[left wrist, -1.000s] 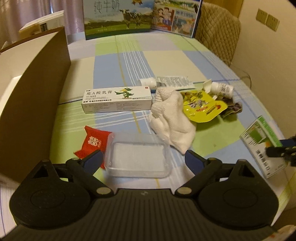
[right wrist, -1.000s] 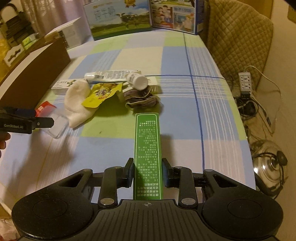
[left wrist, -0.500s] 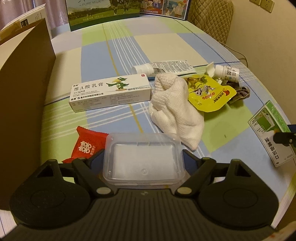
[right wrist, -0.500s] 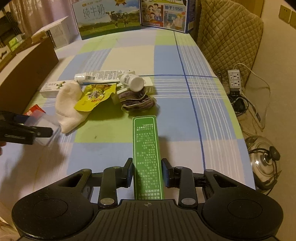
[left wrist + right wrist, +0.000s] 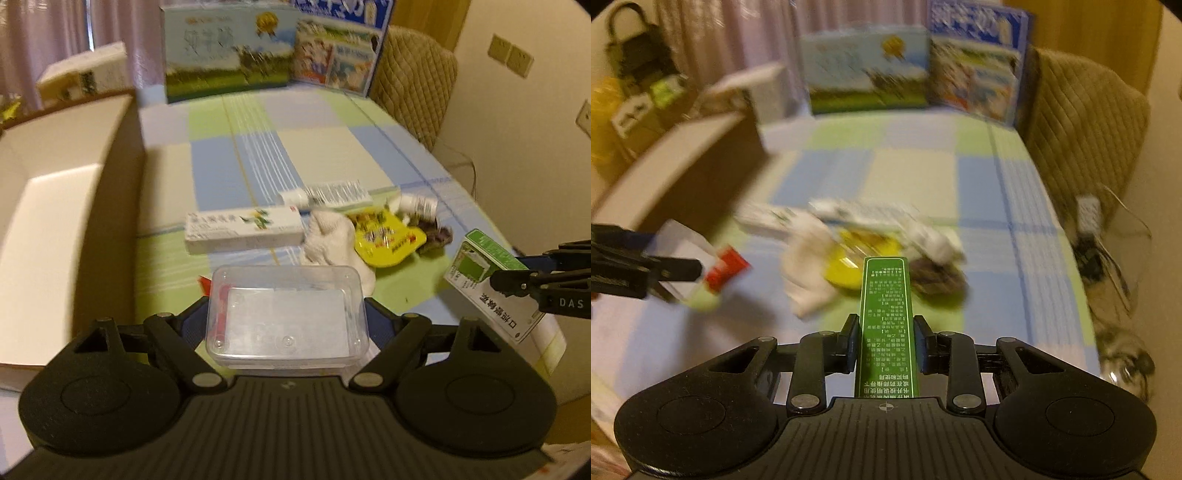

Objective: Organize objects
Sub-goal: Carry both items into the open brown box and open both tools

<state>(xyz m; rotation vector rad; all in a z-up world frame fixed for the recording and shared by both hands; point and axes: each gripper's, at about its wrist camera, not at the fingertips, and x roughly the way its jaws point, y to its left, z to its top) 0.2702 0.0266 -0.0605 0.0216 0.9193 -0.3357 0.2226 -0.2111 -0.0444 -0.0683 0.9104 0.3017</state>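
A clear plastic box [image 5: 288, 317] hangs off the table with my left gripper [image 5: 286, 314] shut on its two short sides. A red packet [image 5: 727, 266] lies on the cloth under it. My right gripper [image 5: 886, 339] is shut on a long green medicine box [image 5: 884, 295], which sticks out forward and is raised above the checked tablecloth [image 5: 314, 147]. In the left wrist view, that green medicine box [image 5: 480, 266] and the right gripper [image 5: 532, 284] show at the right edge. The left gripper [image 5: 665, 269] appears blurred at the left of the right wrist view.
An open cardboard box [image 5: 55, 221] stands at the left. In the middle lie a white ointment box [image 5: 243, 229], a white cloth [image 5: 332, 236], a yellow pouch [image 5: 388, 236], a tube [image 5: 332, 192], a small bottle [image 5: 417, 203] and a dark rag [image 5: 436, 232]. Milk cartons [image 5: 225, 55] and a padded chair [image 5: 413, 85] stand at the back.
The left jaws closed on the clear box and lifted it off the table. The right gripper rose with the green box and swung left, closer to the pile.
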